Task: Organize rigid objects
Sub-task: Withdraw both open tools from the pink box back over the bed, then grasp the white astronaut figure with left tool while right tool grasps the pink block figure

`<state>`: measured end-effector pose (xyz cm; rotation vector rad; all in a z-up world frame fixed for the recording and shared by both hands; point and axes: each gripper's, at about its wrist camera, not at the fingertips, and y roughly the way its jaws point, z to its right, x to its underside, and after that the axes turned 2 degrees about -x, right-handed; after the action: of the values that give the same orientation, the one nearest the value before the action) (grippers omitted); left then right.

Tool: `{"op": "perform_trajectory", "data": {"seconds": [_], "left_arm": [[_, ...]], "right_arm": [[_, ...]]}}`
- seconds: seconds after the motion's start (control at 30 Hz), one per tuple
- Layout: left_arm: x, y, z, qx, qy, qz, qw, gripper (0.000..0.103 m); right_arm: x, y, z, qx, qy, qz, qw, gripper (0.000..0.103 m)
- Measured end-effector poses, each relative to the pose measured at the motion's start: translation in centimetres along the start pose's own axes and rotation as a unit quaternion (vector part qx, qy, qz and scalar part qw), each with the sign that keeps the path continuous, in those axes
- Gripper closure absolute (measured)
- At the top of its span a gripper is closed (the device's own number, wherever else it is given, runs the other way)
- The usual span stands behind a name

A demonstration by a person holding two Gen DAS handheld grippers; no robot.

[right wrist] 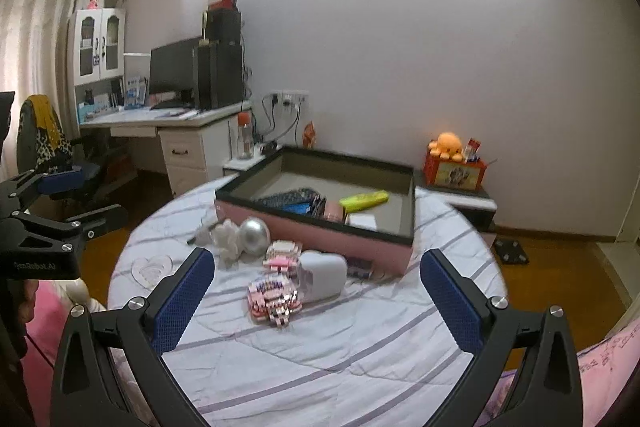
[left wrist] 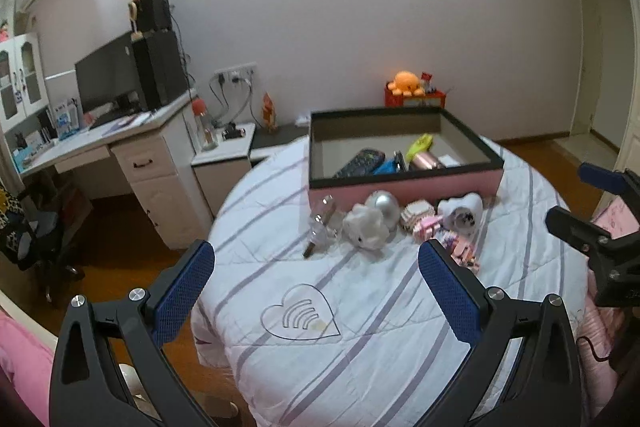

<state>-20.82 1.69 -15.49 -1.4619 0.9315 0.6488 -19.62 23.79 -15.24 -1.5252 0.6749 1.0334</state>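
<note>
Left wrist view: left gripper spread wide, empty, above the striped quilt. Loose items — silver ball, white figurine, pink block pieces — sit just in front of the pink box. Box contents partly hidden by its near wall.

Right wrist view: right gripper also wide apart, holding nothing; pink block model nearest. Risk, as I judge it — a squeeze could break the blocks apart, and the ball may roll on soft bedding. Item behind the white case unclear.

A box sits on a table, small toys lying before it, a desk behind at left.
</note>
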Motion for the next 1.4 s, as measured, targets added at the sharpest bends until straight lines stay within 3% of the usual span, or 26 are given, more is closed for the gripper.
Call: {"op": "perform_trajectory", "data": {"seconds": [0.2,0.33,0.63,0.73,0.8,0.83,0.87,1.07,1.2,1.4], "left_arm": [[0.5,2.9,0.7,0.007,0.006,-0.035,0.9994,0.000],[0.8,4.2,0.3,0.005,-0.001,-0.049,0.9988,0.000],[1.3,6.1,0.3,0.010,0.005,-0.072,0.9973,0.000],[1.4,6.5,-0.4,0.009,-0.005,-0.081,0.9967,0.000],[1.6,6.5,-0.8,0.010,-0.005,-0.083,0.9965,0.000],[1.8,6.6,-0.9,0.011,-0.003,-0.086,0.9962,0.000],[1.9,6.7,-1.1,0.011,-0.001,-0.090,0.9959,0.000],[2.4,7.2,-1.5,0.013,-0.005,-0.102,0.9947,0.000],[2.4,7.4,-1.2,0.027,-0.010,-0.103,0.9942,0.000],[1.8,8.6,-0.1,0.047,-0.027,-0.111,0.9923,0.000]], "right_arm": [[1.6,3.6,1.9,0.003,0.030,-0.056,0.998,0.000],[2.6,6.3,1.7,-0.021,0.048,-0.095,0.994,0.000],[2.6,10.0,1.3,-0.033,0.057,-0.139,0.988,0.001],[2.9,11.2,0.0,-0.055,0.051,-0.162,0.984,0.007],[3.3,12.0,-0.6,-0.066,0.049,-0.177,0.981,0.017],[3.5,12.6,-0.9,-0.077,0.054,-0.188,0.978,0.030],[3.7,13.1,-1.0,-0.079,0.059,-0.199,0.975,0.034],[3.9,13.4,-1.8,-0.061,0.049,-0.206,0.975,0.032],[4.3,12.6,-1.7,-0.057,0.032,-0.202,0.977,0.043],[4.8,9.9,0.5,-0.060,0.025,-0.206,0.976,0.044]]}}
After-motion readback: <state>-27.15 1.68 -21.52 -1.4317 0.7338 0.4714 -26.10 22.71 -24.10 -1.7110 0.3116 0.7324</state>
